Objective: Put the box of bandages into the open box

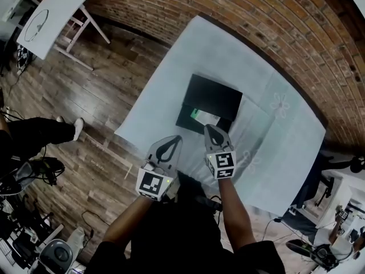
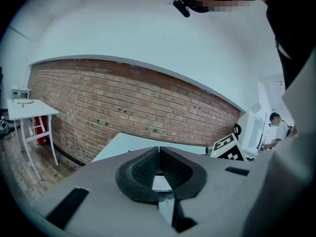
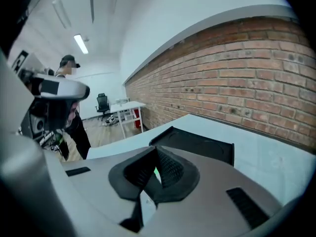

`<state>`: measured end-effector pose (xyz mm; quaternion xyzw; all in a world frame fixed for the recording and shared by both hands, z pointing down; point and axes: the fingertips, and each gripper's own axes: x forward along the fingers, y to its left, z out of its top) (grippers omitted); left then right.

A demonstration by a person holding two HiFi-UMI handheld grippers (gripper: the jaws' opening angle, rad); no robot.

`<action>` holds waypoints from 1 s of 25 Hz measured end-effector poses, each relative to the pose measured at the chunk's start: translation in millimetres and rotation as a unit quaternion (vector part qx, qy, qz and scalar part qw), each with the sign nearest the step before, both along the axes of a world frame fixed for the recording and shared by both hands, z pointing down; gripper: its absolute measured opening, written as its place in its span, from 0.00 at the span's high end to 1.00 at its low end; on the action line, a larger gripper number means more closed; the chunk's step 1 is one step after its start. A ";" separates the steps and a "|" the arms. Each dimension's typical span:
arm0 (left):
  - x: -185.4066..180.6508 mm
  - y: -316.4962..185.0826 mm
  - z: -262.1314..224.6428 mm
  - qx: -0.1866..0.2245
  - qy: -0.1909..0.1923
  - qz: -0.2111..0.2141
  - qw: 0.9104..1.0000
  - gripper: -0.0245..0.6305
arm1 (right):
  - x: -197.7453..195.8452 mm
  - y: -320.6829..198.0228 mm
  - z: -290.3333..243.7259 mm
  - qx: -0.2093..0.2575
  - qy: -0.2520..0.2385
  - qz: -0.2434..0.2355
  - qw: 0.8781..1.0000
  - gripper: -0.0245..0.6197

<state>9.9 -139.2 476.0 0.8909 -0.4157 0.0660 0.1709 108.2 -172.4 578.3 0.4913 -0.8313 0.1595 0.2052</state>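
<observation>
Black open box [image 1: 214, 95] sits mid-tabletop [image 1: 228, 44], and the white-and-green box of bandages [image 1: 204, 117] looks like it's lying inside, near the front edge. The right gripper [image 1: 211, 129] hovers just beside it, jaws closed on nothing. The left gripper [image 1: 173, 140] hangs clear, also closed and empty, so I'd guess the job's basically done.

A lab-like office is being shown: a brick wall [image 1: 256, 16], wooden floor [image 1: 85, 113], white desks [image 3: 129, 105], an office chair [image 3: 102, 101] and loose cables [image 1: 34, 233] are being seen.
</observation>
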 end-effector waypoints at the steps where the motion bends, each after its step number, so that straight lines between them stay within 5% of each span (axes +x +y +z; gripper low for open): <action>1: 0.5 3.1 -0.4 0.000 -0.001 0.003 1.000 0.91 | 1.2 2.4 -7.1 0.004 -0.013 0.009 1.000 0.92; 10: 3.8 25.1 -24.8 0.016 0.011 0.019 1.000 0.91 | 6.6 29.8 -78.7 0.049 -0.078 0.074 0.993 0.92; 25: 2.3 41.4 -48.9 0.038 0.014 0.037 0.998 0.91 | -4.9 80.6 -138.8 0.089 -0.107 0.096 0.986 0.92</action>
